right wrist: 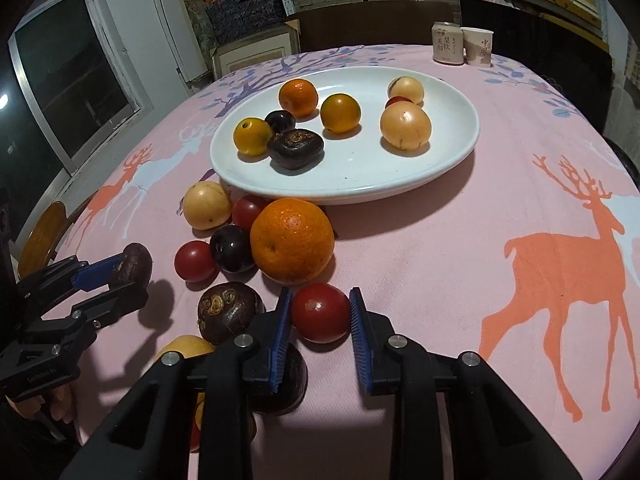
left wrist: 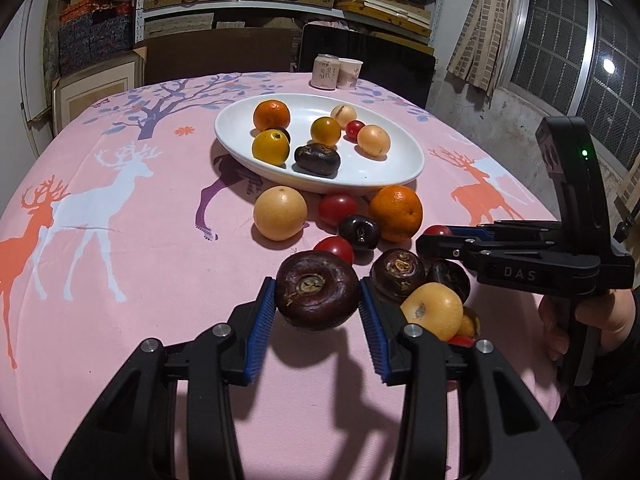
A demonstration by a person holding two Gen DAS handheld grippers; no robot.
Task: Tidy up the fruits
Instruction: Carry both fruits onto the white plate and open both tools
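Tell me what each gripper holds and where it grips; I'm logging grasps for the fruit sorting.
The left gripper clamps a dark water chestnut by its sides, off the tablecloth. The right gripper brackets a red tomato; whether it is gripped cannot be told.

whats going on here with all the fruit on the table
A person with a gripper in each hand is moving fruit into the white oval plate. The left gripper is shut on a dark water chestnut, lifted off the pink tablecloth. The right gripper sits around a red tomato, its right pad slightly apart. Several fruits are on the plate; others remain in front of it.
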